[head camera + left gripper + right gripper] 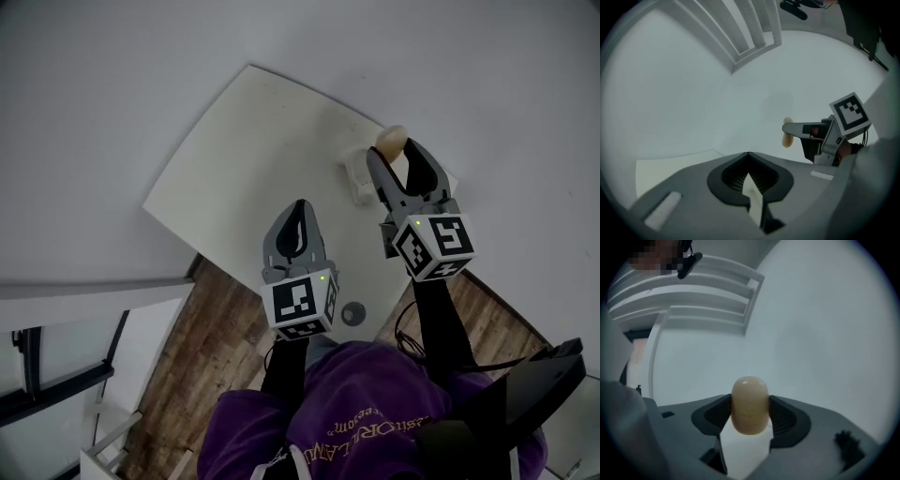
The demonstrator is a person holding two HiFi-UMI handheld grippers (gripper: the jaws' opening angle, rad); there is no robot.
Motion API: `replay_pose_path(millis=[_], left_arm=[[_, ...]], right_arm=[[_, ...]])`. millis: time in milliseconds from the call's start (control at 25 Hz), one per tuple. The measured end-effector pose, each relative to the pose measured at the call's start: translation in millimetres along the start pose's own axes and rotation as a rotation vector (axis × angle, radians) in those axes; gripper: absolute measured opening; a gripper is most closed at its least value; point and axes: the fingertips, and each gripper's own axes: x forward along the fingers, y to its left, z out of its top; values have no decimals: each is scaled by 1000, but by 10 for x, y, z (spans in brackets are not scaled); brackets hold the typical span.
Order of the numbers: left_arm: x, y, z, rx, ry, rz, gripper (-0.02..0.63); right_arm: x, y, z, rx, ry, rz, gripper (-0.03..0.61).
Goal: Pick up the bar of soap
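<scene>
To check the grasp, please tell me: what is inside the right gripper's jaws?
The bar of soap, clamped between both jaws of the right gripper, its rounded end sticking out past them. Its sides are covered where the jaws press them.

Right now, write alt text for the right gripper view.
The right gripper is shut on a pale tan, rounded bar of soap, upright between its dark jaws. Behind it, a plain white background and a white slatted frame at upper left.
</scene>
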Motion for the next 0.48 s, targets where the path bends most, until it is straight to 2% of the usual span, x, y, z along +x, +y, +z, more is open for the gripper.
replay_pose_path(millis=[280,480], left_arm=[[-244,-305,841,73,-221,-45,5],[-533,-636,1237,135,-329,-102,5]], right_arm=[[-670,285,1009,80,-317,49,262],[-1199,294,1510,76,-495,39,264]])
